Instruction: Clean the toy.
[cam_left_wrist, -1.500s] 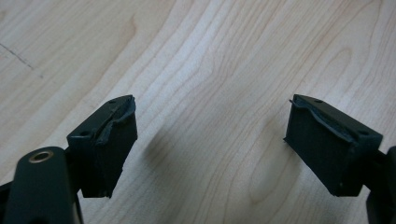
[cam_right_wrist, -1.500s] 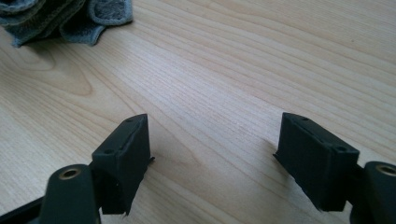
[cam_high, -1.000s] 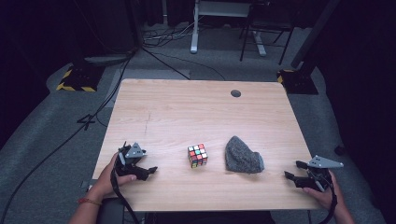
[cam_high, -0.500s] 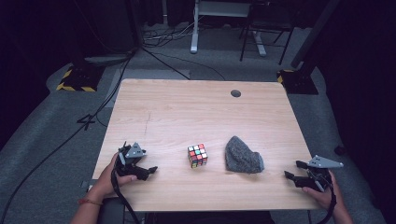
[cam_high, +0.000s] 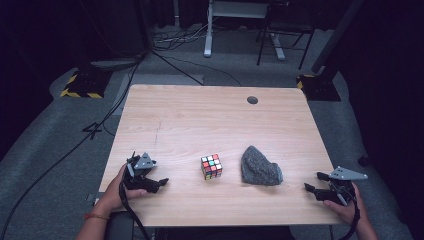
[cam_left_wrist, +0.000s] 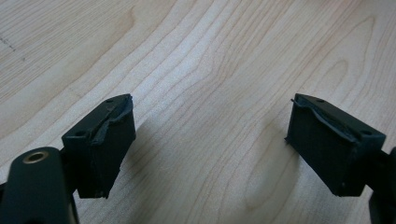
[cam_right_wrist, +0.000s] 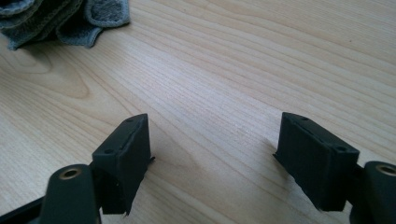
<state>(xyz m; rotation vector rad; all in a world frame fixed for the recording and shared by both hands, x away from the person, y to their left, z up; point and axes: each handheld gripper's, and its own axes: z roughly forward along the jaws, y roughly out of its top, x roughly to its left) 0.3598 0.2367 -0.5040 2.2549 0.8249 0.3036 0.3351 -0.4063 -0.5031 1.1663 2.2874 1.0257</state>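
Currently both grippers sit idle at the lower edge of the high view, one at each near corner of the wooden table (cam_high: 210, 115).

Left gripper (cam_high: 161, 182): lower left of the frame, held in the person's left hand (cam_high: 116, 187), jaws spread wide with nothing between them. Its own view confirms it: the two black pads (cam_left_wrist: 112, 140) stand far apart over bare wood grain.

Right gripper (cam_high: 314, 183): lower right of the frame, held in the person's right hand (cam_high: 345, 207), grey three-cornered plate on top. Jaws also released and empty, pointing toward frame centre. In the right gripper view, the pads (cam_right_wrist: 128, 154) are wide apart over bare table.

Rubik's cube (cam_high: 211, 166): low centre of the high view, flat on the table, roughly midway between the grippers, well apart from both.

Grey cloth (cam_high: 260, 167): crumpled in a heap just right of the cube, not touching it, nearer the right gripper than the left. Its edge also shows at the upper left of the right gripper view (cam_right_wrist: 60, 18), well clear of the pads.

Small dark round grommet (cam_high: 252, 100): upper right part of the tabletop.
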